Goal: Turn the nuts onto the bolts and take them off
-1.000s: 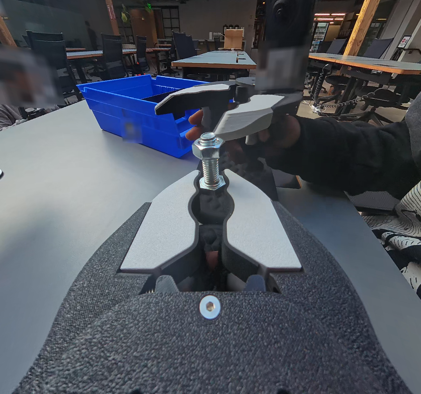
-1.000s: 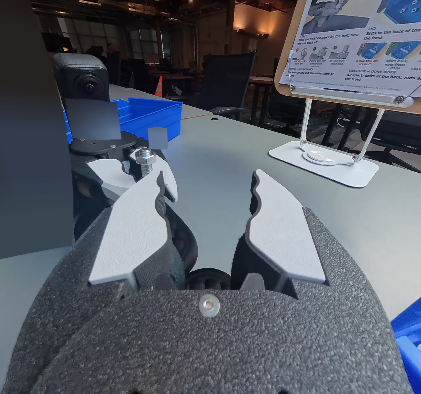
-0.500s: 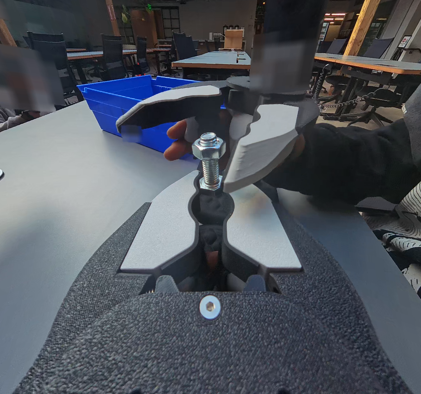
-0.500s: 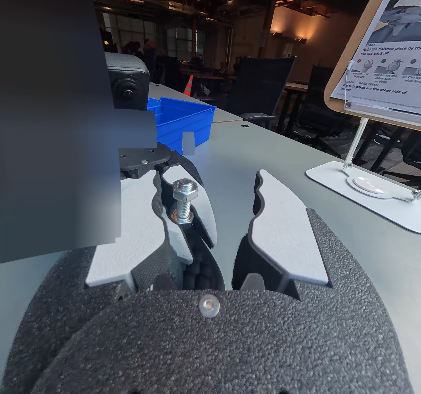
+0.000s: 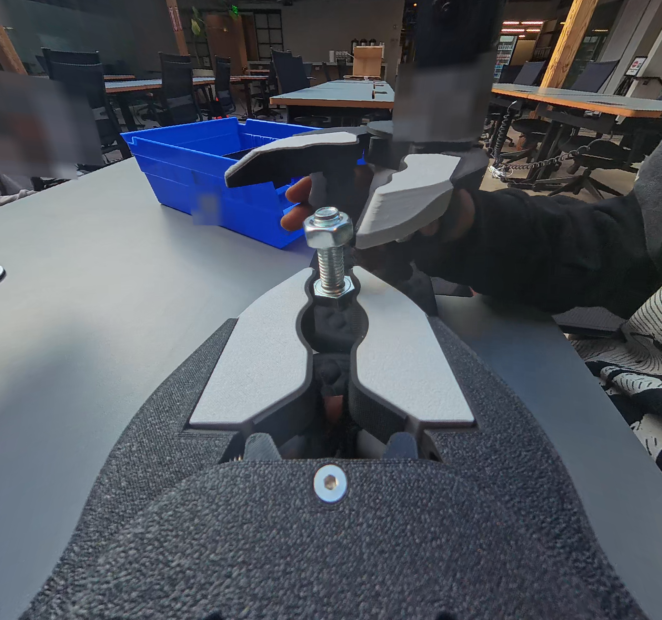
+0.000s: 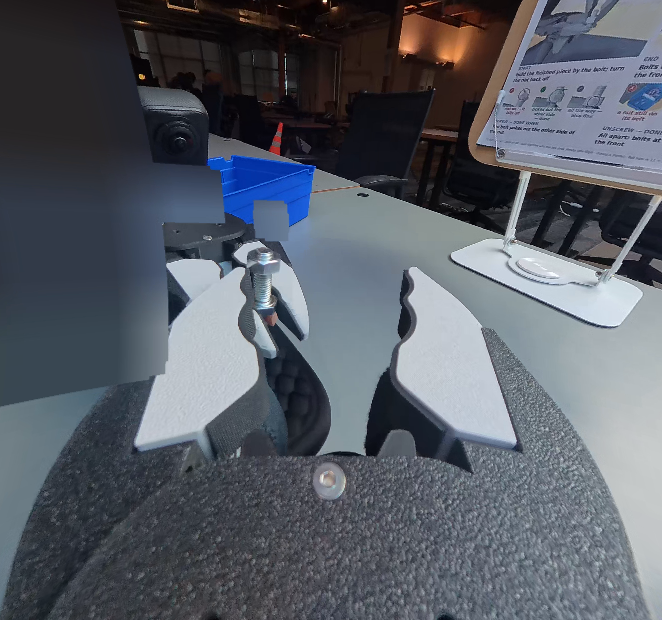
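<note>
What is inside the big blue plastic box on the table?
The blue plastic box shows only bare blue walls and a dark patch; its floor is hidden by its front wall and the open right gripper.

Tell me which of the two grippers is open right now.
The right gripper: its jaws stand wide apart, holding nothing. The left gripper is shut on the bolt, held upright.

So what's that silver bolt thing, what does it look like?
The bolt is shiny silvery metal with a threaded shaft, standing upright. Its hex head sits at the bottom, pinched between the left gripper fingertips. A hex nut sits at its top end, the bolt's tip just showing through. The open right gripper is close beside the nut, not gripping it.
</note>
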A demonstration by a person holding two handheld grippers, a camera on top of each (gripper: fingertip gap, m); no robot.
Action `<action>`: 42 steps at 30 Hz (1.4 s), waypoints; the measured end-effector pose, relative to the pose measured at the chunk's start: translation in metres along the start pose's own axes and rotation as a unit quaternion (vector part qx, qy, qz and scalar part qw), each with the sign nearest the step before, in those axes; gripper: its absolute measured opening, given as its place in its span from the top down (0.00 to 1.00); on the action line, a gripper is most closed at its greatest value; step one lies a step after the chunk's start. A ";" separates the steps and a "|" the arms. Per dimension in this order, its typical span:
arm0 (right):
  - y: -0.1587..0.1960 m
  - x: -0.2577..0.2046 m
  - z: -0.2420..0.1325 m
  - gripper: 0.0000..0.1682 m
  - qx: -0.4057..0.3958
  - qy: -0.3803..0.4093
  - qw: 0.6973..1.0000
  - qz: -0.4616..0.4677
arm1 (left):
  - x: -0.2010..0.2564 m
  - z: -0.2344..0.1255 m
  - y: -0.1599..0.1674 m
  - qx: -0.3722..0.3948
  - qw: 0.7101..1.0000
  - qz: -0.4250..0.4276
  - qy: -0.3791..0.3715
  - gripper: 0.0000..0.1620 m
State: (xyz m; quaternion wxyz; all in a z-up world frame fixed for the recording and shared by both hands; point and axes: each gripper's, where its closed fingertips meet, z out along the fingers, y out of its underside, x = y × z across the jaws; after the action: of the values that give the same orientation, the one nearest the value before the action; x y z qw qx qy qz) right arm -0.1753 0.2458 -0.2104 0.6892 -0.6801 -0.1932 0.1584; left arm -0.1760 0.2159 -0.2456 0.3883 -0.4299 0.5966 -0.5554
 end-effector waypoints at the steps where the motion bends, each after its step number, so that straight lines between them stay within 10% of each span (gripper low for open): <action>1: 0.000 0.004 -0.004 0.55 -0.001 0.010 1.000 0.000 | 0.000 0.000 0.000 0.000 1.000 0.000 0.000 0.91; 21: -0.001 -0.021 0.036 0.52 -0.004 -0.033 0.999 -0.012 | 0.001 0.000 0.000 -0.001 1.000 0.005 0.001 0.91; 42: -0.009 0.011 -0.015 0.53 0.024 0.015 1.000 0.014 | 0.000 0.000 0.001 0.000 1.000 0.003 0.000 0.91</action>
State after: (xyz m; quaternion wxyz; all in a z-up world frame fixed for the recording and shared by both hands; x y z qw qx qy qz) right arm -0.1591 0.2373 -0.2006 0.7056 -0.6685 -0.1699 0.1623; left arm -0.1759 0.2160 -0.2465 0.3897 -0.4283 0.5981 -0.5540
